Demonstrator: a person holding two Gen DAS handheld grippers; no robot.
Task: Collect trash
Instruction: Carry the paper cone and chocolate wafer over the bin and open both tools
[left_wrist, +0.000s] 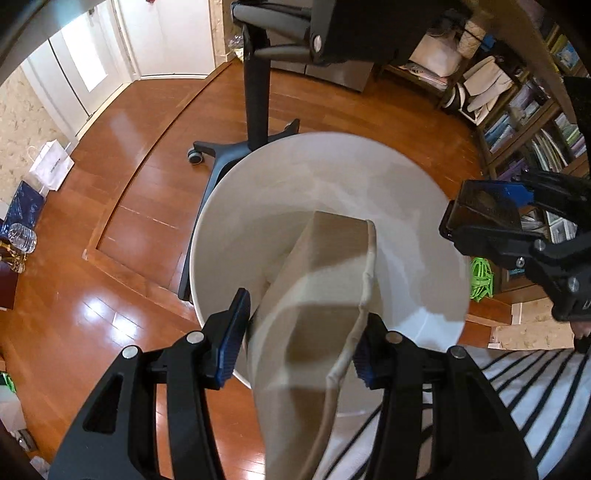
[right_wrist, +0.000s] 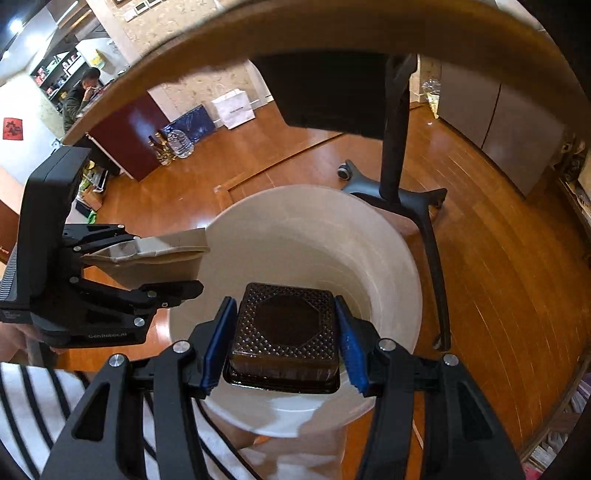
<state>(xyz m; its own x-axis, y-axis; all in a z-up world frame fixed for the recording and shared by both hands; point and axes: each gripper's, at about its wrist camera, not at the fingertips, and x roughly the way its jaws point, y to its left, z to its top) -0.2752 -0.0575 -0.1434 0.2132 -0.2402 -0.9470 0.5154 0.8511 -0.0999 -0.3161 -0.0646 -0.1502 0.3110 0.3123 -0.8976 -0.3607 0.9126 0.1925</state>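
Note:
A white round bin (left_wrist: 424, 229) stands on the wood floor; it also shows in the right wrist view (right_wrist: 391, 266). My left gripper (left_wrist: 301, 332) is shut on a tan paper bag (left_wrist: 317, 295) and holds it over the bin's opening; the bag also shows in the right wrist view (right_wrist: 162, 254). My right gripper (right_wrist: 286, 345) is shut on a dark brown plastic tray (right_wrist: 286, 332) with a diamond-patterned bottom, held over the bin's near rim. The right gripper also shows at the right of the left wrist view (left_wrist: 491, 221).
A black office chair base (left_wrist: 255, 110) with castors stands just behind the bin. Bookshelves (left_wrist: 535, 125) stand to the right. A black-and-white striped rug (left_wrist: 535, 387) lies by the bin. Shopping bags (right_wrist: 232, 107) and bottles (right_wrist: 177, 142) sit by the wall.

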